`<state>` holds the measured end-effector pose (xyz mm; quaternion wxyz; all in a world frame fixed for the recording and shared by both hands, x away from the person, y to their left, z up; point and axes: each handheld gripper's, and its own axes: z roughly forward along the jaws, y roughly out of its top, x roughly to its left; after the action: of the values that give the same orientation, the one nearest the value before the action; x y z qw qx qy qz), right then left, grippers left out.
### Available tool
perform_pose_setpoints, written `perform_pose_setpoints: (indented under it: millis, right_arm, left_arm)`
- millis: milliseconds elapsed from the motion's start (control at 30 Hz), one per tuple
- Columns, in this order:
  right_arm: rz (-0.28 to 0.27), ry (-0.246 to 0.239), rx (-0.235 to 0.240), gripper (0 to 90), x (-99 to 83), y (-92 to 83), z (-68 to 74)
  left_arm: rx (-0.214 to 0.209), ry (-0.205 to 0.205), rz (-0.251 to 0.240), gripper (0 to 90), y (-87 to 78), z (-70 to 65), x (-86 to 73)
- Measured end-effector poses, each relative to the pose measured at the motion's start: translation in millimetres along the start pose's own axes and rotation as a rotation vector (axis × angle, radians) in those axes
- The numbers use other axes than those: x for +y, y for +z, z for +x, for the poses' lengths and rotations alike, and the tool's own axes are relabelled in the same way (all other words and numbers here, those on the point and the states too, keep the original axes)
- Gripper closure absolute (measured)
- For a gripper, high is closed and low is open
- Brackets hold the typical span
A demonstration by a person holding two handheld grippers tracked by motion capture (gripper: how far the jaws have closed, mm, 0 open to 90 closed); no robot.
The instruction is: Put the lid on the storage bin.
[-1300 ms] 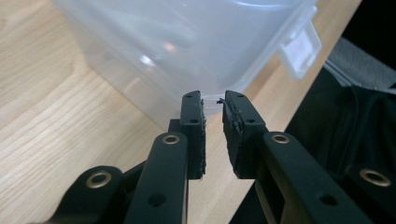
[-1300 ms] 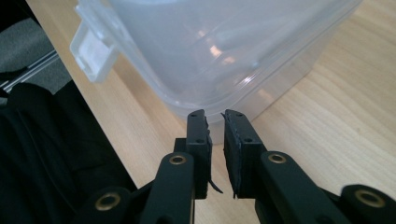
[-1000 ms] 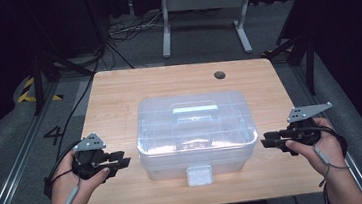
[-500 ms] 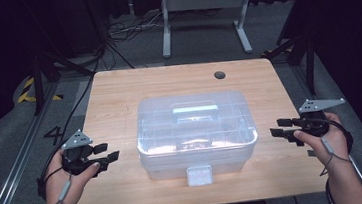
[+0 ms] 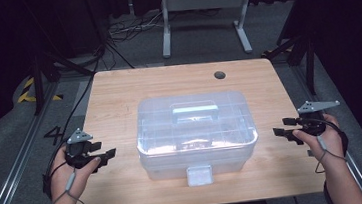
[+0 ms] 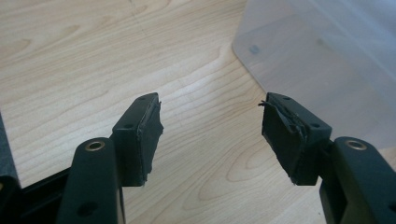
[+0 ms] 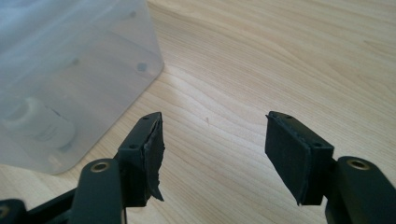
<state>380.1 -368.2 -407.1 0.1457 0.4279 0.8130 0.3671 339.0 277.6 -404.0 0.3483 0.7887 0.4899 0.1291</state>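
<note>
With both hand-held grippers [image 5: 107, 153] [image 5: 278, 127] gaping and empty, close in level on the box [image 5: 195, 130] between, gripping opposite walls together.

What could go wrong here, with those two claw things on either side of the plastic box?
The clear plastic box has smooth, rounded walls, so the open left gripper and right gripper might slip if they squeeze its sides. The torn pads could grip unevenly. The front latch looks small; if it isn't closed, lifting by the lid handle might spill whatever is inside.

box [image 5: 196, 130]: frosted clear plastic, smooth | table [image 5: 133, 91]: pale matt wood grain | fingers [image 6: 148, 133]: matt black
</note>
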Motion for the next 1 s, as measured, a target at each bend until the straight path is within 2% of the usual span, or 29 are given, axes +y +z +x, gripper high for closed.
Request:
perform_pose_setpoints:
  millis: [167, 433, 667, 867, 1000]
  right_arm:
    - [0.005, 0.025, -0.002, 36.7, -6.7, 11.9, -7.7]
    - [0.013, 0.044, -0.002, 35.6, -16.9, 28.1, -16.6]
    - [0.001, 0.036, -0.006, 34.3, -24.0, 42.1, -20.0]
    - [-0.016, 0.010, -0.003, 33.5, -29.2, 55.2, -19.7]
    - [-0.031, 0.014, 0.009, 32.5, -33.0, 63.0, -18.9]
  left_arm:
    - [-0.006, -0.013, 0.036, 38.3, 13.5, 6.4, -3.9]
    - [0.005, -0.023, 0.056, 38.3, 25.9, 13.8, -9.9]
    - [0.003, -0.010, 0.062, 38.3, 33.9, 14.9, -13.2]
    - [-0.006, 0.001, 0.053, 38.3, 40.9, 14.4, -16.3]
    - [0.011, 0.036, 0.056, 38.3, 45.6, 14.6, -16.8]
